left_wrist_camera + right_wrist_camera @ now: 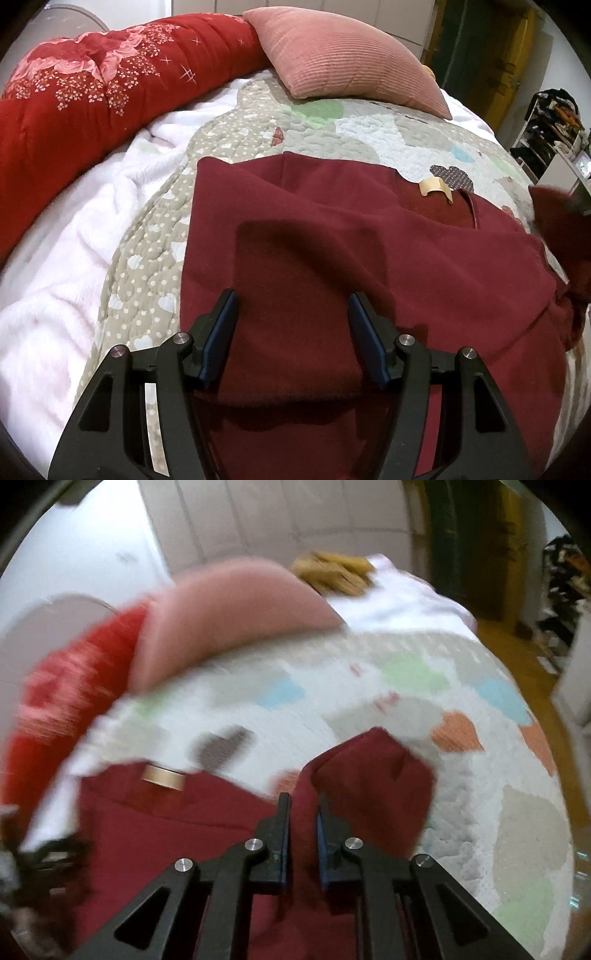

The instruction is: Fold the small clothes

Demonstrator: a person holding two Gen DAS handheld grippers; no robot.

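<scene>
Left wrist view: we see the maroon top (332, 251) spread on the quilt (147, 258), running from under our left gripper (291, 306) out ahead of its fingertips.
Left fingers: they stand wide apart above the cloth with nothing between them; we judge them hovering, not gripping.
Right fingers: the right gripper (303, 805) has its fingers nearly together, clamped on a raised fold of the same maroon cloth, which stands up ahead of and to the right of the tips.
Done so far: the sleeve on the left side looks folded in already, since a diagonal flap (236, 181) lies across the body ahead of the left fingers.
In hand: we judge the right side is being lifted to fold inward.
Left to do: that right fold must be laid down, then probably a crosswise fold to halve the length.
Neck label: a tan tag (436, 186) shows at the collar, ahead and to the right of the left fingers.
Background: a pink pillow (343, 59) and a red floral blanket (103, 85) lie well beyond the top.
Hard to see: the right wrist view is smeared by motion, so edges there are vague; the hem nearest us is cut off under both grippers; the right sleeve is a blur at the edge of the left view.
</scene>
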